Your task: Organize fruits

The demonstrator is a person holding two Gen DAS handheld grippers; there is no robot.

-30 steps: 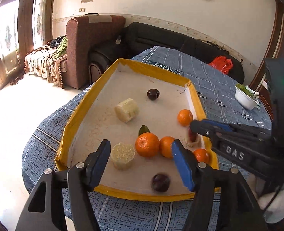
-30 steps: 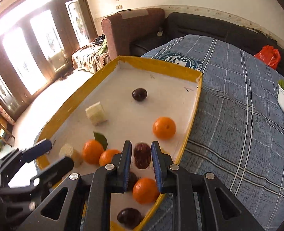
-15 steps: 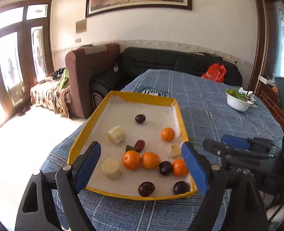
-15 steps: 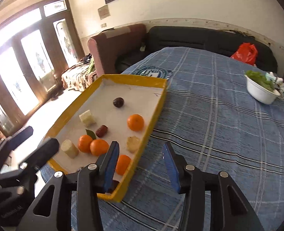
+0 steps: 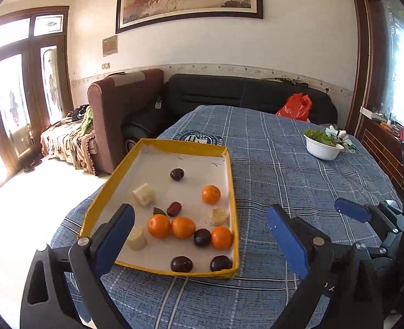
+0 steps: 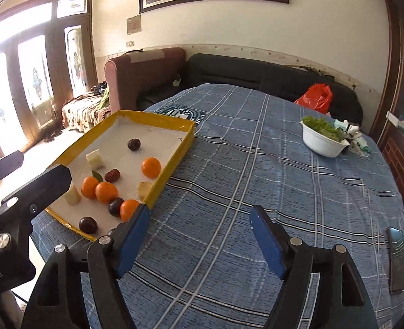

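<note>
L tool (image 5: 199, 227) fingers apart, R tool (image 6: 200, 220) apart too, fruit in yellow tray (image 5: 106, 189)

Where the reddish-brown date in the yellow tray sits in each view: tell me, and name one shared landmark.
Left wrist: the date lies mid-tray, just above the pair of touching oranges, beside a green leaf.
Right wrist: the date lies left of centre, up and right of the same orange pair.
Shared landmark: the white bowl of greens on the blue cloth.

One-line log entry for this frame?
left gripper: open, empty | right gripper: open, empty | fruit: in tray | both above table
</note>
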